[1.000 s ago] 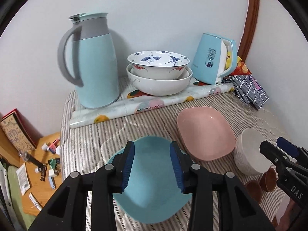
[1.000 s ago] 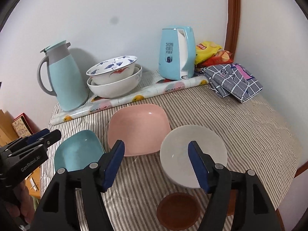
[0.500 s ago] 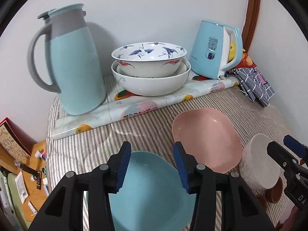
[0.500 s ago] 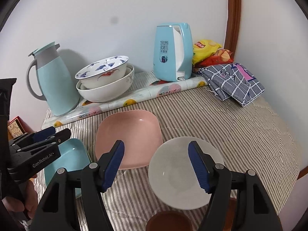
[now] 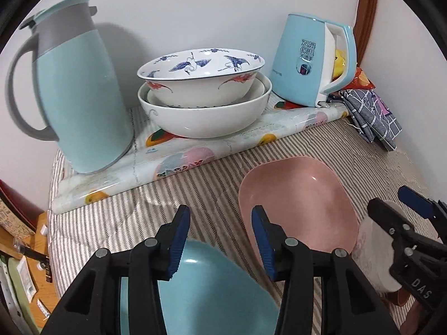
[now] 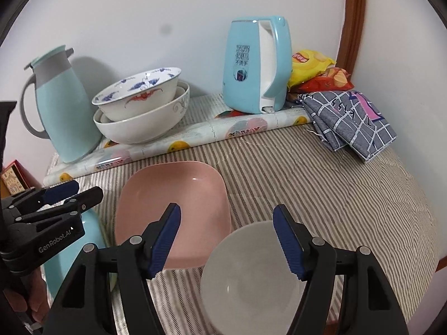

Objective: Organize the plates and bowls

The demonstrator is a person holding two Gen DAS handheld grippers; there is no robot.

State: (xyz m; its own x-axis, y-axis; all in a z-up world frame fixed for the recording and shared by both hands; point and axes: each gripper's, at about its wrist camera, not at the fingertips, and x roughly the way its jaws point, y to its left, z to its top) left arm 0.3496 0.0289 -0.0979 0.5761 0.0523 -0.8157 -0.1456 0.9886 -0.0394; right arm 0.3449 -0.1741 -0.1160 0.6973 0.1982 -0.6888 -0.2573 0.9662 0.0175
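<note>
both grippers hang low over the striped bench with jaws spread wide and nothing held. the left gripper sits over the far rim of the blue dish; the right gripper is above the white bowl, with the pink dish between the two pieces. a clean pick probably means straddling one rim, one finger inside and one outside, closing firmly on the glazed wall, then lifting level so it nests without clipping its neighbour.
</note>
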